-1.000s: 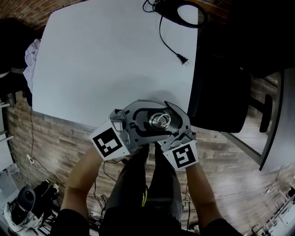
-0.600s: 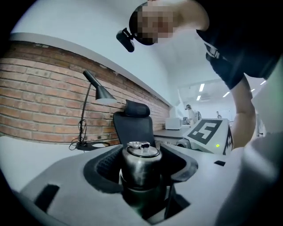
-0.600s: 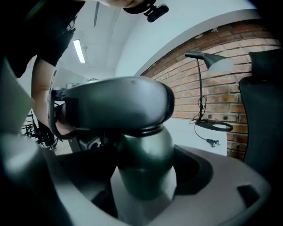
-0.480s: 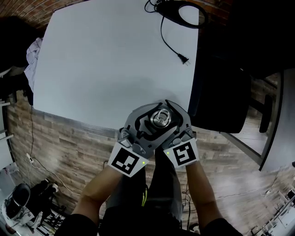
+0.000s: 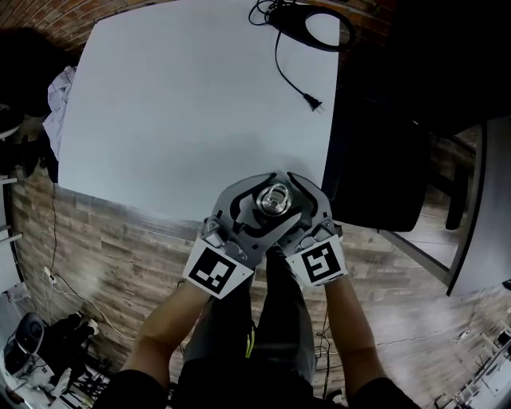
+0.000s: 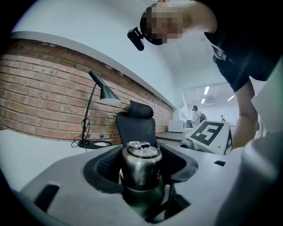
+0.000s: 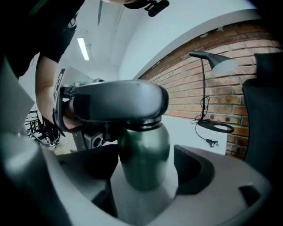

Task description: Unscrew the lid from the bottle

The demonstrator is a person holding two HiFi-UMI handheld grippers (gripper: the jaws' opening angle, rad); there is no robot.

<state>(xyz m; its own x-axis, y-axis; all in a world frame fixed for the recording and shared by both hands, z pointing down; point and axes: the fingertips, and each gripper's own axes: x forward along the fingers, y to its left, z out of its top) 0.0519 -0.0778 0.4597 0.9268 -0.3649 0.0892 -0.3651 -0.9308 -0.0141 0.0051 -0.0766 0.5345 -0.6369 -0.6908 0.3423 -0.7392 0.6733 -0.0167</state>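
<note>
A dark green bottle (image 7: 143, 152) stands upright between my hands, just off the near edge of the white table (image 5: 184, 104). My right gripper (image 5: 297, 201) is shut on the bottle's body, which fills the gap between its jaws in the right gripper view. The bottle's steel lid (image 5: 275, 197) has a ring on top. My left gripper (image 5: 257, 193) is level and shut on the lid (image 6: 140, 161), its black pads against both sides. In the right gripper view the left gripper's grey jaw (image 7: 119, 103) covers the lid from above.
A black lamp base (image 5: 315, 20) with its cord and plug (image 5: 313, 101) lies at the table's far right corner. A black office chair (image 5: 375, 160) stands right of the table. A crumpled cloth (image 5: 57, 100) sits by the left edge. Below is wood-pattern floor.
My left gripper has swung around the lid, its marker cube moving from the left toward my body and the right gripper. The right gripper and bottle have kept still.
</note>
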